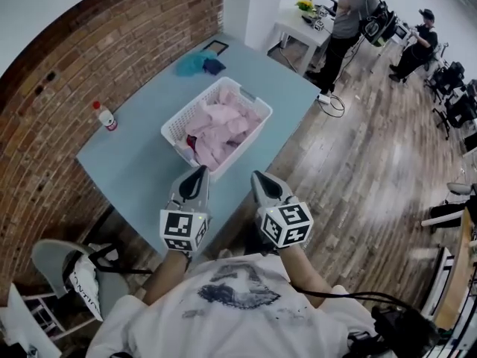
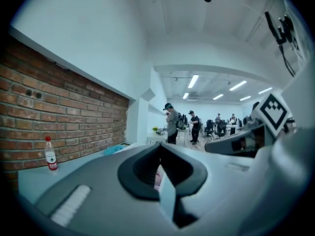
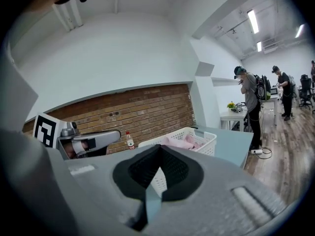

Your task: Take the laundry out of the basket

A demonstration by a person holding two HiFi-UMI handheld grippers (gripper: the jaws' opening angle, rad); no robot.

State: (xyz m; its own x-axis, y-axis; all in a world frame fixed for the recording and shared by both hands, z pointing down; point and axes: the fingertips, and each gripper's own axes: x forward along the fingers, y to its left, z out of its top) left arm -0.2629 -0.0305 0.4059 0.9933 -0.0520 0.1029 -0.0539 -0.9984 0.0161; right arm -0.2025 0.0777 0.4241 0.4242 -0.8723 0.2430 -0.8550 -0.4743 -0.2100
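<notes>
A white slatted laundry basket [image 1: 176, 122] stands on the pale blue table [image 1: 134, 162], filled with pink laundry [image 1: 220, 129]. The basket [image 3: 204, 140] and pink laundry [image 3: 183, 142] also show in the right gripper view, ahead and slightly right of the jaws. My left gripper [image 1: 200, 171] is shut and empty, hovering just short of the basket's near end. Beside it my right gripper [image 1: 257, 177] is shut and empty too, near the table's right edge. In the left gripper view the left gripper [image 2: 159, 149] has its jaws closed together, a sliver of pink showing past them.
A small bottle with a red cap [image 1: 105, 115] stands by the brick wall [image 1: 89, 58]. Teal and blue cloths [image 1: 198, 63] lie at the table's far end. A grey chair [image 1: 63, 274] sits at lower left. Two people [image 1: 350, 21] stand by a white desk [image 1: 302, 24] beyond the table.
</notes>
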